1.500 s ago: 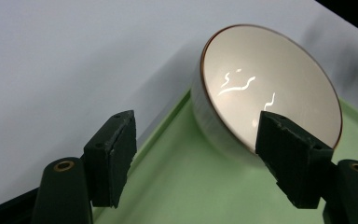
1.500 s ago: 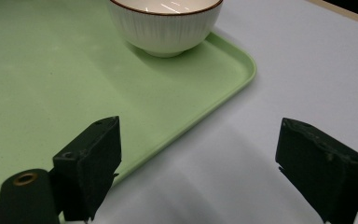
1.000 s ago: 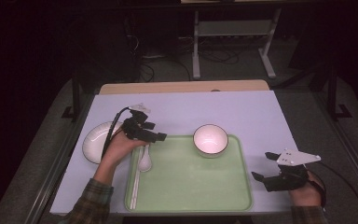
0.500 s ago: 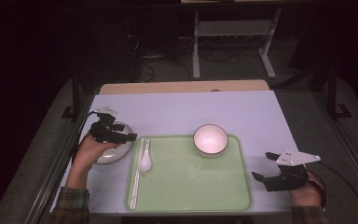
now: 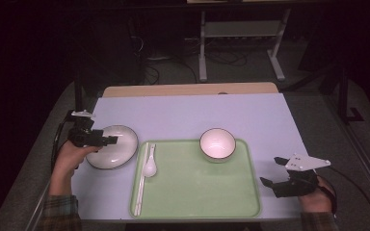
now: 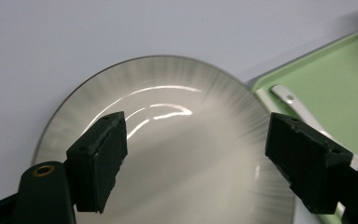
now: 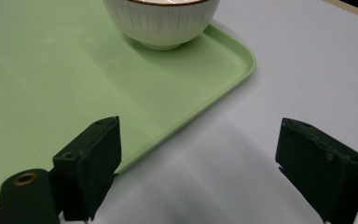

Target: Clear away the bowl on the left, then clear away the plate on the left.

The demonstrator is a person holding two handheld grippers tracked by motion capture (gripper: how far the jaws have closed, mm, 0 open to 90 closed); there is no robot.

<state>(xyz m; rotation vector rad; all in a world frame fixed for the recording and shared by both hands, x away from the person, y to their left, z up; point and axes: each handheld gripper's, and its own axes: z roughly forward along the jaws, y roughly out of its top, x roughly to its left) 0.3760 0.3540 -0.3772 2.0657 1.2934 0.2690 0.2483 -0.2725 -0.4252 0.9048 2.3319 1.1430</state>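
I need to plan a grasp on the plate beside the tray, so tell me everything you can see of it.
The round, shallow white plate looks like glazed ceramic, with fine ribbing radiating across its broad rim and bright glare in its smooth centre. It lies flat and empty on the pale lilac table cover, just left of the green plastic tray; whether they touch is unclear. The left gripper hovers over its left part with black fingers spread wide, and no contact can be seen.
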